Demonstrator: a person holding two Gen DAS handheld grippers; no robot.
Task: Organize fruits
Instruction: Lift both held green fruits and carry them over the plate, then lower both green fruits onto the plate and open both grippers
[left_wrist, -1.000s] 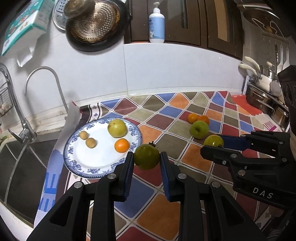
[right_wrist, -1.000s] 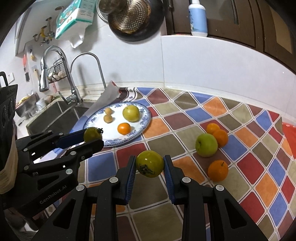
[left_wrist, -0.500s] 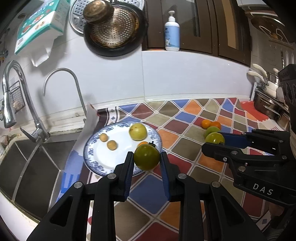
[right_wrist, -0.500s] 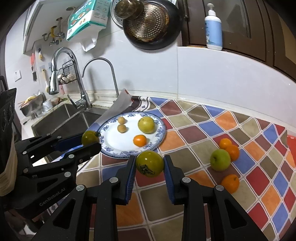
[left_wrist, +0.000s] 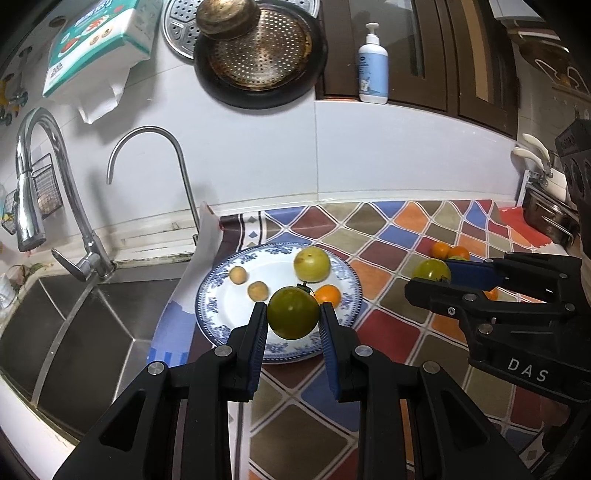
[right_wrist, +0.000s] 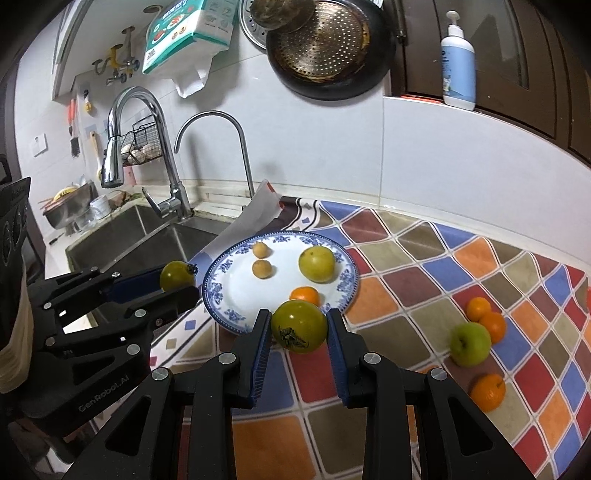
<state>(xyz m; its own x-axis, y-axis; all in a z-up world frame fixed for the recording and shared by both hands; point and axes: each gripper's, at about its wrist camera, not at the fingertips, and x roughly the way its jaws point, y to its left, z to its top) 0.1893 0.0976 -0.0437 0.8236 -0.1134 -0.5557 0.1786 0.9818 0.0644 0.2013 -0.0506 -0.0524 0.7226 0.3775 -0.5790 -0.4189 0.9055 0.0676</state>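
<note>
Two green tomatoes are held off the tabletop (right_wrist: 424, 369), one in each gripper. The left gripper (left_wrist: 293, 325) is clamped on the left green tomato (left_wrist: 293, 313), whose stem points up and away toward the upper right of the left wrist frame. The right gripper (right_wrist: 299, 332) is clamped on the right green tomato (right_wrist: 299, 325), its dried calyx facing the camera, low and left. Both are round, with no clear long axis. A second ago the blue-patterned plate (left_wrist: 221, 310) sat left of the left gripper; now it lies directly behind the fruit, and in the right wrist frame it has come close behind the tomato.
</note>
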